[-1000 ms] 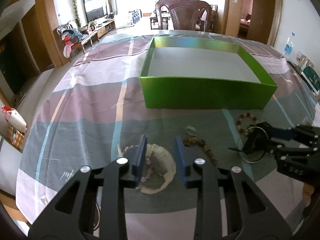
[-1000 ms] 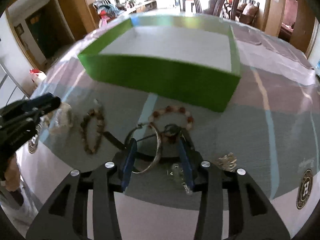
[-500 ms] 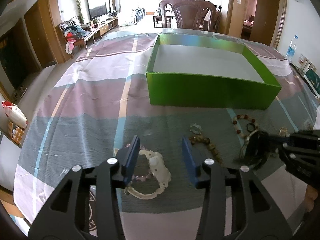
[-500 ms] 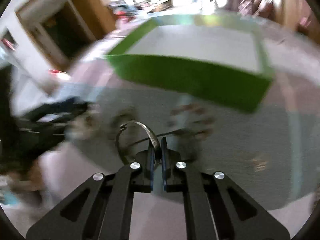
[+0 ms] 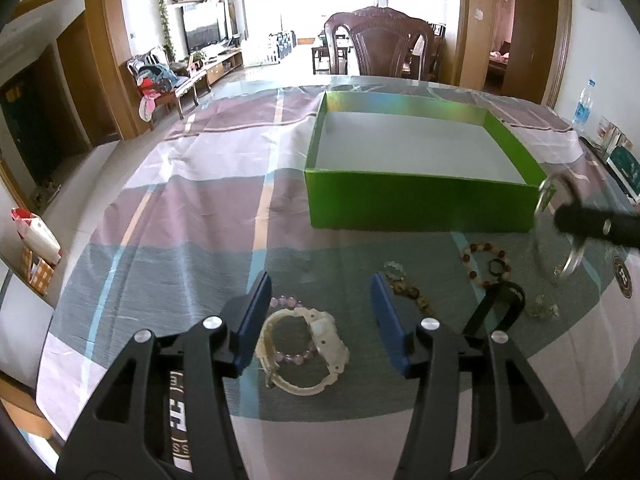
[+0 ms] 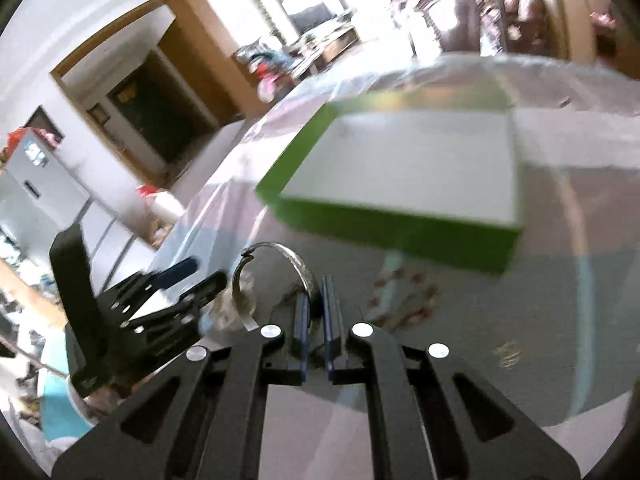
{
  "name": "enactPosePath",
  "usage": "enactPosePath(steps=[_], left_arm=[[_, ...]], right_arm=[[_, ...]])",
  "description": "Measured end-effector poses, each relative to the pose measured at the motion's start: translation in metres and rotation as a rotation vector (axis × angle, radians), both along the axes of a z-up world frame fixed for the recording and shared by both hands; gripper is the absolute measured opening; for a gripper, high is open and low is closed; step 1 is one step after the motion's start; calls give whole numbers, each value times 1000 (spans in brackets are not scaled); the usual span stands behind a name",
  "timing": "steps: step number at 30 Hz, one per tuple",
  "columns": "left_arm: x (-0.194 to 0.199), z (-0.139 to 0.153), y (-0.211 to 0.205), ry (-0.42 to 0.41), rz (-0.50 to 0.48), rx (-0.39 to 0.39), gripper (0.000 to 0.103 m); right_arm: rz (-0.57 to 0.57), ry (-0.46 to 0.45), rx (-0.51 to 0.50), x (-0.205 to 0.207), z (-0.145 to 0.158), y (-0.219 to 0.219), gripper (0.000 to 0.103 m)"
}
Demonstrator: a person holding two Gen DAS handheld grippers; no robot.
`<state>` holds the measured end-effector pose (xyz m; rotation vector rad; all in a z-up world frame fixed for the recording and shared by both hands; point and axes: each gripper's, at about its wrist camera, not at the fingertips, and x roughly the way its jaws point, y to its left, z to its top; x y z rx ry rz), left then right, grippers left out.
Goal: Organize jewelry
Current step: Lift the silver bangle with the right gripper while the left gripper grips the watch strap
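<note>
Silver bangle pinched in my right claw, green box blurred beyond; my left claw is opening over the white bracelet, beads at right.

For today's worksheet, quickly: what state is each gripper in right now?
Left gripper: jaws opening, nothing pinched; white bracelet lies between them.
Right gripper: shut on the silver bangle.

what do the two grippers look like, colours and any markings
Both are alike. The left gripper and right gripper have black, angular plastic arms with triangular cut-outs, round silver screws along the top, and flat blue fingers. No cables, sleeves or readable markings show on them.
</note>
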<state>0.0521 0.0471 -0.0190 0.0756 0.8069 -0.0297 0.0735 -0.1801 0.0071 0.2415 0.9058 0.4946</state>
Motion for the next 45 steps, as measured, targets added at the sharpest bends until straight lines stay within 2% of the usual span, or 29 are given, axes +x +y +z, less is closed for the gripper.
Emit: enactPosePath(steps=[2,4,5,7,8,11,15,18,21,23,26,30,32,33,34,39,43,44,45], left_arm=[[1,2,2,-8,7,10,52],[5,3,10,8,15,12,55],[6,4,15,13,23,6,58],[7,3,27,18,45,13,70],[8,1,33,24,61,26,70],[8,-8,44,60,84,43,70],[3,-24,48,133,32,-3,74],[3,-29,42,124,31,17,76],[-2,-26,48,114,22,-31,76],[-4,-25,51,100,25,-17,75],[0,-33,52,134,33,8,67],[8,-48,48,188,12,-3,52],[12,-54,47,210,18,-7,30],[15,-57,47,228,20,-17,15],[16,-57,47,232,20,-30,11],[13,-44,40,187,11,-16,9],[12,-37,35,167,3,-3,9],[13,-38,33,168,3,-1,9],[14,-40,32,174,1,2,10]], right_arm=[[-46,-1,-96,3,-5,-2,7],[-95,37,-193,6,-22,-4,7],[-105,49,-216,7,-31,-3,7],[-118,68,-245,7,-44,-6,7],[-131,74,-256,8,-50,-9,7],[-139,87,-257,6,-57,-13,7],[-134,80,-263,7,-62,-9,7],[-125,80,-259,5,-61,-8,7],[-122,76,-256,5,-60,-9,7],[-122,76,-255,4,-61,-10,7],[-122,75,-256,5,-61,-10,7],[-121,78,-263,5,-64,-8,7],[-115,78,-262,5,-64,-8,7],[-115,74,-262,4,-63,-8,7],[-117,65,-262,3,-61,-8,7],[-119,29,-264,0,-53,-7,6],[-115,40,-259,2,-54,-7,6],[-107,49,-255,1,-56,-6,8],[-93,62,-250,1,-59,-5,17]])
